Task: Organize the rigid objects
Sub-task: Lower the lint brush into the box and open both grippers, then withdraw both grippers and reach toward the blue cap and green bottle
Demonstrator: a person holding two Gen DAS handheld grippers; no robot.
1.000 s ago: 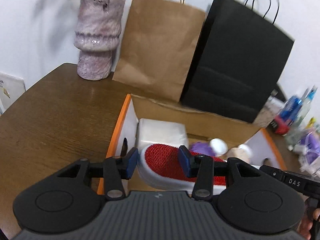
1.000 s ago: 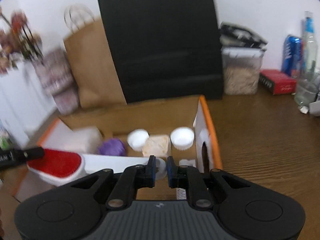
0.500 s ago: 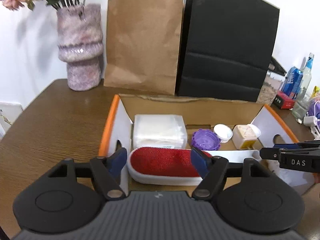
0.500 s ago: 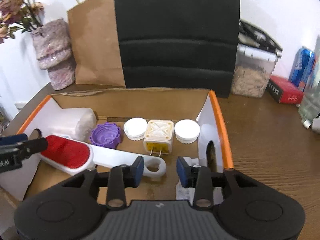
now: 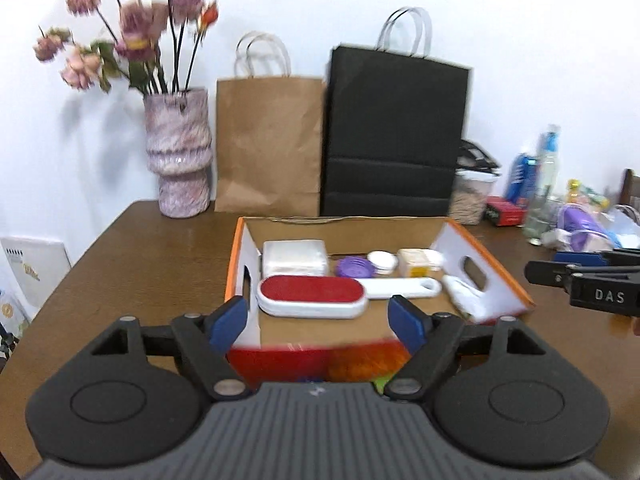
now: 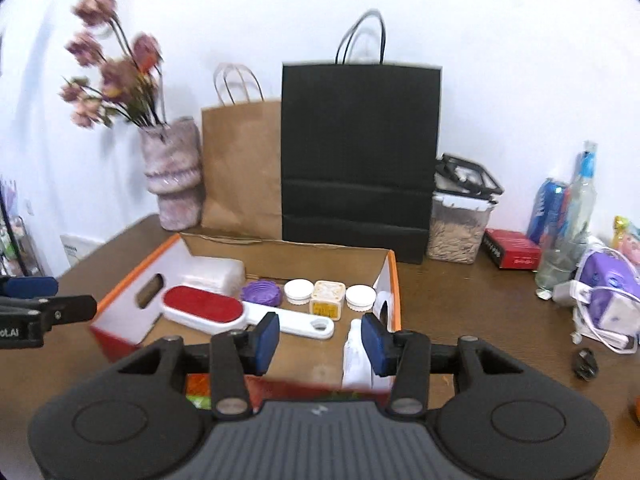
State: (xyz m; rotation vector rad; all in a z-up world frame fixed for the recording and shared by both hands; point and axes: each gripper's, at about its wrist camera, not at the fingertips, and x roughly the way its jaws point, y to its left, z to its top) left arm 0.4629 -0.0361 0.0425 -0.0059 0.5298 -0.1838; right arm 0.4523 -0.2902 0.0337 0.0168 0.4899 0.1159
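Both grippers, left (image 5: pixel 318 322) and right (image 6: pixel 319 338), hang wide open and empty before the box (image 5: pixel 508 276), likely because the brush (image 5: pixel 312 295) lies flat inside, clear of the row of caps (image 6: pixel 299 291) behind it.

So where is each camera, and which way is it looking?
Left wrist: sits on the left tool, looking forward over the box at the bags and wall; its own open fingers show, and the right tool at the right edge.
Right wrist: sits on the right tool, looking the same way from further right; its open fingers show, and the left tool at the left edge.
Both see the box, the red brush, the vase and both bags.
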